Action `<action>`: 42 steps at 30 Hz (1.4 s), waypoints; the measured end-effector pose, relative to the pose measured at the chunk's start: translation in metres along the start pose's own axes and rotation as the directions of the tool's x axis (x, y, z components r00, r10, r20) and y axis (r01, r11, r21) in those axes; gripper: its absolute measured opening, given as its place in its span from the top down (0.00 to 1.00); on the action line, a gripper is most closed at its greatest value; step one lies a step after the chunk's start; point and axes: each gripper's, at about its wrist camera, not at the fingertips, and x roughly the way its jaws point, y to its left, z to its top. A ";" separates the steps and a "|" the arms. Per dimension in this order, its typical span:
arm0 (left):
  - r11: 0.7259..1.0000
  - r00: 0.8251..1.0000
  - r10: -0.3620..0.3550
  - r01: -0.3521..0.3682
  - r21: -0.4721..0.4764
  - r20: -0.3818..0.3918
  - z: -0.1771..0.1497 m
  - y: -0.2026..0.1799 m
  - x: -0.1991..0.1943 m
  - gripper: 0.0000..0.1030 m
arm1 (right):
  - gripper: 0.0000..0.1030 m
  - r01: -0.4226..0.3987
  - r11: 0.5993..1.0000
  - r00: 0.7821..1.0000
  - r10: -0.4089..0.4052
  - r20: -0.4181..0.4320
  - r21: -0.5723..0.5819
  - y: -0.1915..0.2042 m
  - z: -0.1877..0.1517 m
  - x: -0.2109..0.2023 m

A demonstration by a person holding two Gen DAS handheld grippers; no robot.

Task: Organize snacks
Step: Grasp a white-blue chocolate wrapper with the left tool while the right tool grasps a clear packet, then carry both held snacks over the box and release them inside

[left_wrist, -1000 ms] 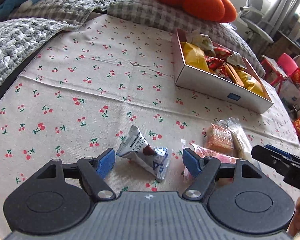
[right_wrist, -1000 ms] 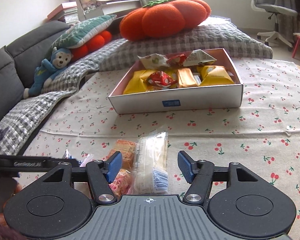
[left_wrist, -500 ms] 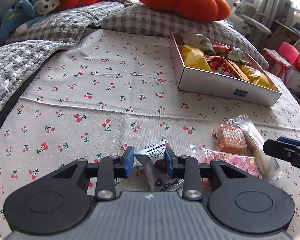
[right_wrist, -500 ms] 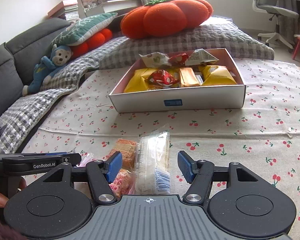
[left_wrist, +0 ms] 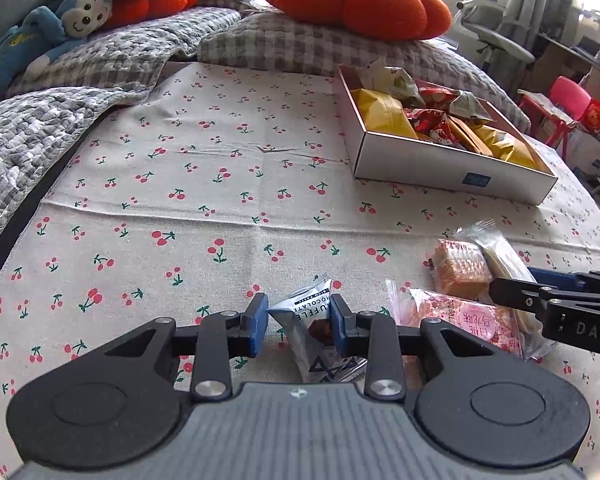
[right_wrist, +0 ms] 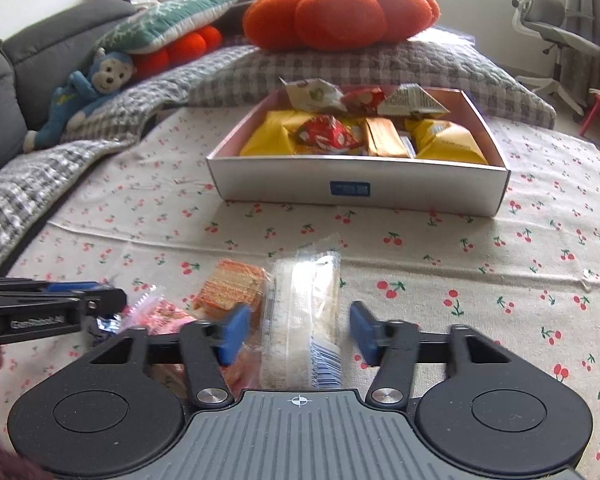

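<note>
A: Logging the change. A second ago the left gripper (left_wrist: 299,323) was standing wide around the chocolate truffle packet (left_wrist: 314,334); now its fingers (left_wrist: 257,324) are clamped on the packet's sides, and the packet is riding just clear of the cherry-print cloth (left_wrist: 220,184).

B: Meaning for the task?

A: Judgement: the pick is secured, and the carry to the snack box (left_wrist: 440,160) is the step in hand. The box is sitting well apart, up and to the right, already holding yellow and red packets.

B: Pose of the left?

A: Low, levelled, pointing forward along the bed.

B: And the right gripper (right_wrist: 298,332)?

A: Its fingers (right_wrist: 233,332) are standing apart, straddling the clear rice-cracker packet (right_wrist: 304,320) without touching it. The orange wafer packet (right_wrist: 232,288) and pink packet (right_wrist: 160,314) are lying just beside, to the left.
</note>
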 end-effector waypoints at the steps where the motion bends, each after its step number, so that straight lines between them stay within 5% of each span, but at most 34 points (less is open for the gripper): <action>1: 1.000 1.000 -0.001 0.001 -0.001 0.000 0.000 0.000 0.000 0.71 | 0.68 0.006 1.000 1.000 -0.006 0.006 -0.005 0.000 -0.001 -0.001; 9: 1.000 1.000 -0.015 0.015 0.002 0.004 0.000 -0.002 -0.002 0.72 | 0.78 0.013 0.999 1.000 -0.014 0.027 0.030 -0.008 -0.005 -0.013; 31: 0.999 0.999 -0.046 0.046 0.020 0.017 0.006 -0.016 -0.011 0.73 | 0.81 -0.034 0.989 0.997 0.023 0.076 0.142 -0.029 -0.004 -0.036; 42: 0.996 0.997 -0.065 0.066 -0.053 0.035 0.017 0.003 -0.018 0.73 | 0.81 -0.063 0.979 0.994 0.043 0.105 0.193 -0.040 -0.001 -0.047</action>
